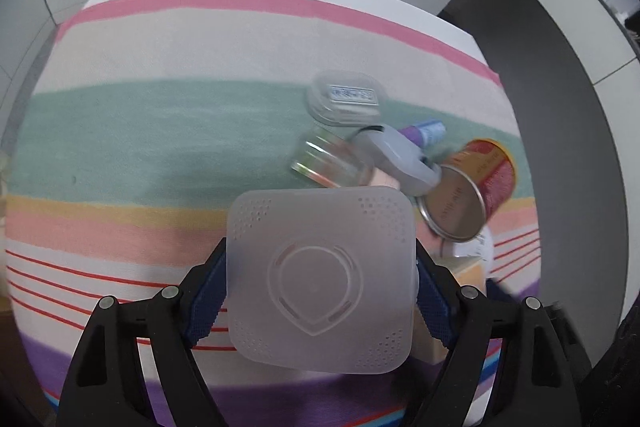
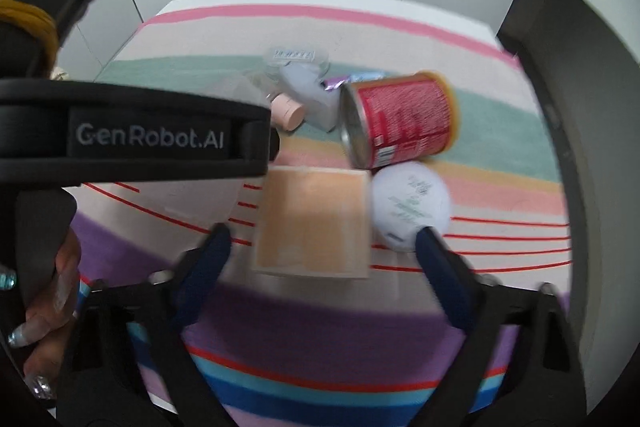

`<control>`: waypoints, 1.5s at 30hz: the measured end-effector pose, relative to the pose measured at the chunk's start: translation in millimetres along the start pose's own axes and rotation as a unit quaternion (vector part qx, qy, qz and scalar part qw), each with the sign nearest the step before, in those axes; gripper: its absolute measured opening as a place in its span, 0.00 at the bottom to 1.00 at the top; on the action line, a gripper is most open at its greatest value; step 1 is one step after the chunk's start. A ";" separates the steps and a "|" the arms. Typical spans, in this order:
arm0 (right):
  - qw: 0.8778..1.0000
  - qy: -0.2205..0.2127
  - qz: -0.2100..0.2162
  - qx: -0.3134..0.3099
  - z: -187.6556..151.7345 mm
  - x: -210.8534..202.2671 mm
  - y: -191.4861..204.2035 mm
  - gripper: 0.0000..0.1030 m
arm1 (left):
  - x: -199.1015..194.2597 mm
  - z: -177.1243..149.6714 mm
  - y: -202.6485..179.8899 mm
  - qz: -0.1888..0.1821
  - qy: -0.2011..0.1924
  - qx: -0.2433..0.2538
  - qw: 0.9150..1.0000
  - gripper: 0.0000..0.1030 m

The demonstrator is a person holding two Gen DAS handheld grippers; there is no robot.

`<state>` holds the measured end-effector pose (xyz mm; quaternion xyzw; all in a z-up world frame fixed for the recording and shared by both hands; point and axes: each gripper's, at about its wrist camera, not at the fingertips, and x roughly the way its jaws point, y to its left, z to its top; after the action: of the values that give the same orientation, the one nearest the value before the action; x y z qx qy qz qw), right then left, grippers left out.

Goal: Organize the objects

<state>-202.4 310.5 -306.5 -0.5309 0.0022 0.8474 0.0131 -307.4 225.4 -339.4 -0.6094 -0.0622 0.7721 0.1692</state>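
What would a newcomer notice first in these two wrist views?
The frosted square lid fills the left wrist view, clamped between the left gripper's blue pads. Beyond it, a red can lies on its side on the striped cloth, next to a white ball and an orange square box.

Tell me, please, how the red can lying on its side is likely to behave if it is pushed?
The red can lies on its side on the striped cloth, so it would probably roll if pushed across its length. Its round metal wall looks stiff and smooth, perhaps slippery to pinch. The white ball sits close beside it and might be knocked away.
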 end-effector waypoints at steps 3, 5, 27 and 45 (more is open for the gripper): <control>1.000 0.011 -0.012 -0.005 -1.1 4.4 -0.2 0.53 | -4.6 2.2 3.7 0.007 -0.001 -0.004 1.000 0.81; 1.000 0.009 -0.016 -0.002 -1.7 2.1 -2.7 0.53 | -11.4 0.0 5.0 0.023 -0.006 0.007 1.000 0.81; 0.996 -0.062 -0.034 0.048 58.1 -126.8 -42.4 0.53 | -151.3 3.5 -30.5 0.106 -0.109 0.070 0.986 0.81; 0.988 -0.145 -0.057 0.011 77.5 -253.0 -23.6 0.53 | -265.7 -32.8 -55.2 0.099 -0.181 0.076 0.975 0.81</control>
<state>-161.2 330.4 -44.8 -0.4014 -0.0206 0.9132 0.0678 -212.5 183.8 -86.4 -0.4477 0.0282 0.8851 0.1235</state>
